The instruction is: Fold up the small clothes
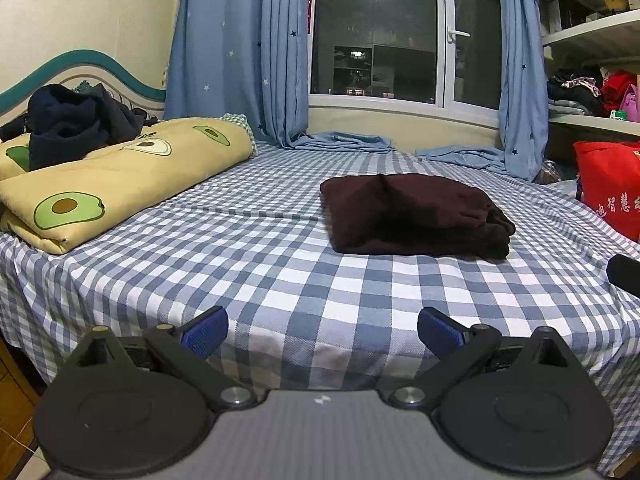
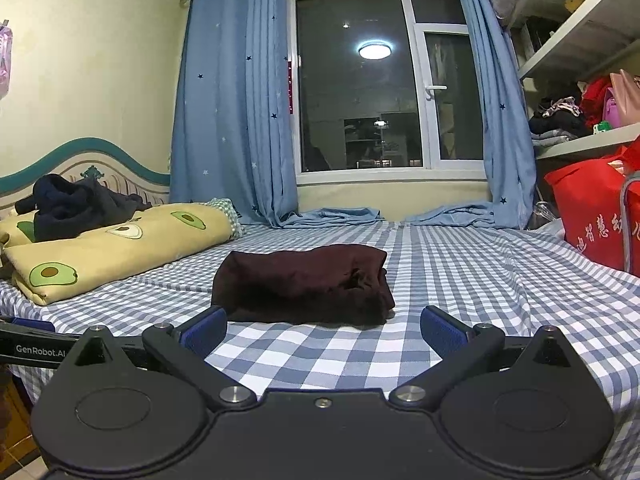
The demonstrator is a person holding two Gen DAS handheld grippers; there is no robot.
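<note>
Your left gripper (image 1: 322, 330) and right gripper (image 2: 323, 328) both sit spread wide, holding nothing, low in frame; the folded maroon garment (image 2: 302, 284) lies mid-frame on the checked bedsheet (image 2: 460, 280).

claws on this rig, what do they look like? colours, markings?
Both alike: left claw and right claw have blue ribbed pads on black linkage arms with silver pivot screws and round black housings. The left claw's side reads "GenRobot.AI" in white. No cables visible.
</note>
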